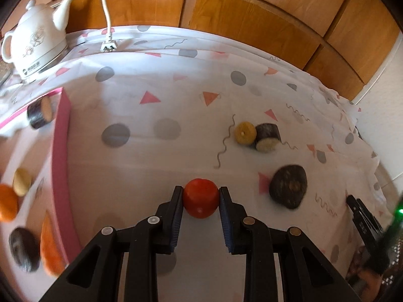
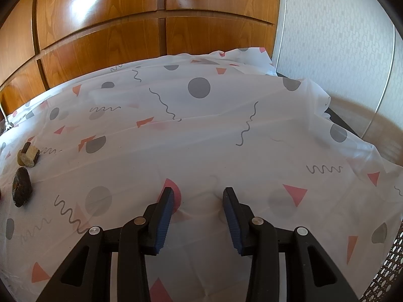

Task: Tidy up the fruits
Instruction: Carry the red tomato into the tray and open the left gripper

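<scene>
Red and round, the tomato (image 1: pixel 200 198) sat clamped between the blue pads of the left gripper (image 1: pixel 200 196), over the patterned cloth (image 1: pixel 151 151). To its right lay a dark lump (image 1: pixel 288 186), and beyond that a yellow slice (image 1: pixel 245 133) touched a dark-skinned cut piece (image 1: pixel 268 138). On the left, the pink-rimmed tray (image 1: pixel 60 156) held an orange (image 1: pixel 7 202), a pale potato (image 1: pixel 22 181), another cut piece (image 1: pixel 40 112) and some blurred shapes, perhaps a carrot among them. A white kettle (image 1: pixel 35 42) stood at the far left corner. The right gripper (image 2: pixel 198 201) hung over bare cloth, its fingers apart and gripping nothing.
</scene>
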`<state>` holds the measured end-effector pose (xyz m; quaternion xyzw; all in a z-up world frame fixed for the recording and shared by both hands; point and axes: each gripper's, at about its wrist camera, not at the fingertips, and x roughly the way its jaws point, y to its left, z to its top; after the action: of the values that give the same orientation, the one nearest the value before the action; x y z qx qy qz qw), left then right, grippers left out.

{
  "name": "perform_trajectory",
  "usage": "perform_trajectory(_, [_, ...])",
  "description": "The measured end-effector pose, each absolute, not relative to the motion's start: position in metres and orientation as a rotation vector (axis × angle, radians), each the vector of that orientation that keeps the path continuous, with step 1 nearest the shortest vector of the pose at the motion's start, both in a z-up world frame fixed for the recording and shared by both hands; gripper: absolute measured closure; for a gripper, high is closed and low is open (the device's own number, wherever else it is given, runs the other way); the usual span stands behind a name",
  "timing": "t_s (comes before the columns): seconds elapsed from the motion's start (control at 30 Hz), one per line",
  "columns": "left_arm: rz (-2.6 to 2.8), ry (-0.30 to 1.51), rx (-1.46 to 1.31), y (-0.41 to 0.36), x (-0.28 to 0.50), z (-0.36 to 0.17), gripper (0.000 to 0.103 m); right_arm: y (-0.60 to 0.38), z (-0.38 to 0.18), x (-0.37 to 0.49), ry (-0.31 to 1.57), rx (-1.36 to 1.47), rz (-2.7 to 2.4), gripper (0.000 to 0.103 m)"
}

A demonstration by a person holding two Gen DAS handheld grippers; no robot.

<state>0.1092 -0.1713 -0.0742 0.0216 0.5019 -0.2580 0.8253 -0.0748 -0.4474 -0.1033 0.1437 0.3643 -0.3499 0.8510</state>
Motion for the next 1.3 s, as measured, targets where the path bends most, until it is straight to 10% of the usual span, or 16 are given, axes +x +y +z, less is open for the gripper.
perform_trajectory(1.3, [-0.173, 0.919, -0.246, 0.054, 0.072, -0.038, 0.075, -0.443, -0.104, -0.074, 0.783, 0.24, -0.753, 0.062])
